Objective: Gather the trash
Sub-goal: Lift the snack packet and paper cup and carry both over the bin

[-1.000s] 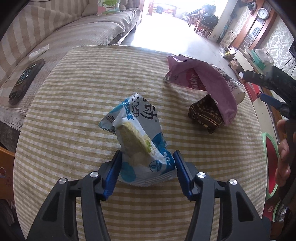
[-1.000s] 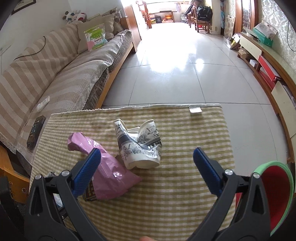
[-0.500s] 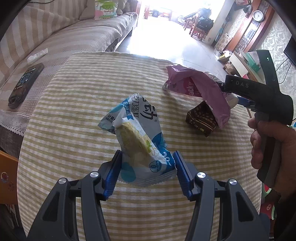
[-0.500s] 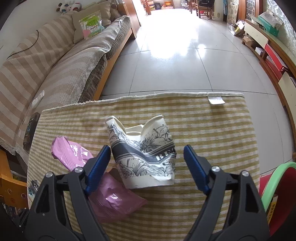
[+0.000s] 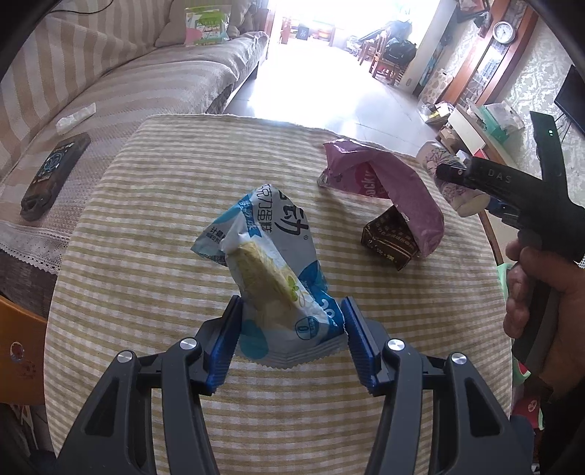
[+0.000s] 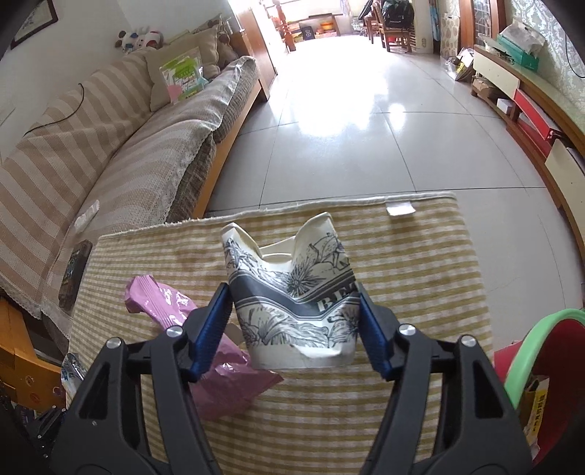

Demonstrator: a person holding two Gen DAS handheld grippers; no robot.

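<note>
A snack wrapper [image 5: 272, 281] is held between the left gripper's [image 5: 290, 341] pads, while a crumpled paper cup [image 6: 292, 303], just closed on by the right gripper [image 6: 294, 332], could be crushed further and slip out.

Black tool [image 5: 290, 338] arms, ribbed blue pads [image 5: 223, 343], silver screws [image 5: 395, 344]

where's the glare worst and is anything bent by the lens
Left wrist view: the doorway is blown out white and the table edge bows. Right wrist view: glare sits on the floor tiles; the paper cup stays sharp.
</note>
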